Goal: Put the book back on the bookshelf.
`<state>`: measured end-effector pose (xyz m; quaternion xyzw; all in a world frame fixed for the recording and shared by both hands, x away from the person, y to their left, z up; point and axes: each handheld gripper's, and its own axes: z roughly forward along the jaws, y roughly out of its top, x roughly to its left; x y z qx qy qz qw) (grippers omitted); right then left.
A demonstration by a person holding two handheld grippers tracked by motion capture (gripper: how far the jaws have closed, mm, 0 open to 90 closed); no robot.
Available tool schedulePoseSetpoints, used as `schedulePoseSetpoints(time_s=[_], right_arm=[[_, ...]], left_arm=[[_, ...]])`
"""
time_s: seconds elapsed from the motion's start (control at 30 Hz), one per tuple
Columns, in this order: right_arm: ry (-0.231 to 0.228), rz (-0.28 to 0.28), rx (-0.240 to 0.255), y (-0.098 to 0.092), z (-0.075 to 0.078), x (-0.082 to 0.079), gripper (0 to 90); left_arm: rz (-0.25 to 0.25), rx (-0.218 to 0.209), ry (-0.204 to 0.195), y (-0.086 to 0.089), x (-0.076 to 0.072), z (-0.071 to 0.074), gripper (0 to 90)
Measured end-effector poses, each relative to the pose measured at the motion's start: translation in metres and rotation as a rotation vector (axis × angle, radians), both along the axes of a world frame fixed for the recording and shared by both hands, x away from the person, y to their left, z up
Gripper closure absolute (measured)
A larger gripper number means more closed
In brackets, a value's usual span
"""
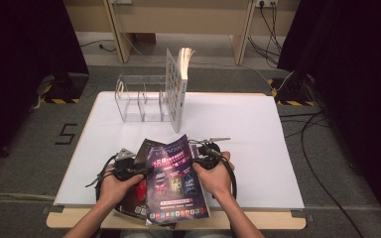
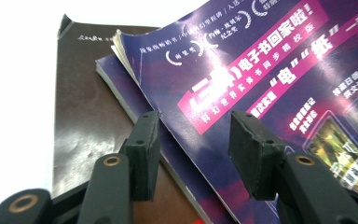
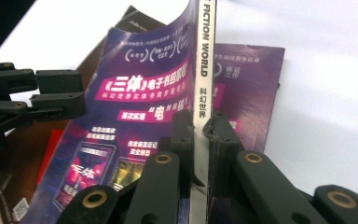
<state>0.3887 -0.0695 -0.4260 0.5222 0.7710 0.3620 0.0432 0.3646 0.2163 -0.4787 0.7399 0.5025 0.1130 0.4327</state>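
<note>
Two grippers work a stack of magazines at the near edge of the white tabletop (image 1: 258, 148). At left, the left gripper (image 2: 193, 140) stands open, its jaws straddling the raised cover edge of the purple magazine (image 1: 173, 178) without pressing it. At right, the right gripper (image 3: 200, 135) is clamped on that magazine's spine, lifting it off a dark book (image 2: 84, 116) beneath. Farther back, the clear rack (image 1: 141, 99) holds one upright book (image 1: 181, 79), so shelving this magazine seems barely begun: it must still be carried over and slotted in.
</note>
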Motion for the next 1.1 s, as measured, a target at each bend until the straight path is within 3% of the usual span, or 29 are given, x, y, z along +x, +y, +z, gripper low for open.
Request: schedulePoseSetpoints(time_s=[0.2, 0.37, 0.7, 0.83, 1.1], right_arm=[[-0.058, 0.002, 0.032, 0.003, 0.011, -0.004, 83.4], [-0.115, -0.002, 0.071, 0.008, 0.021, -0.006, 83.4], [-0.306, -0.004, 0.133, 0.018, 0.048, -0.008, 83.4], [-0.376, -0.006, 0.164, 0.021, 0.058, -0.005, 83.4], [-0.484, -0.013, 0.175, 0.033, 0.077, 0.007, 83.4]], left_arm=[[0.049, -0.041, -0.050, 0.024, -0.013, 0.008, 52.7], [0.103, -0.059, -0.077, 0.040, -0.022, 0.006, 49.7], [0.179, -0.062, -0.146, 0.054, -0.030, -0.001, 46.8], [0.189, -0.062, -0.154, 0.058, -0.030, -0.002, 46.8], [0.214, -0.066, -0.154, 0.063, -0.029, -0.007, 47.0]])
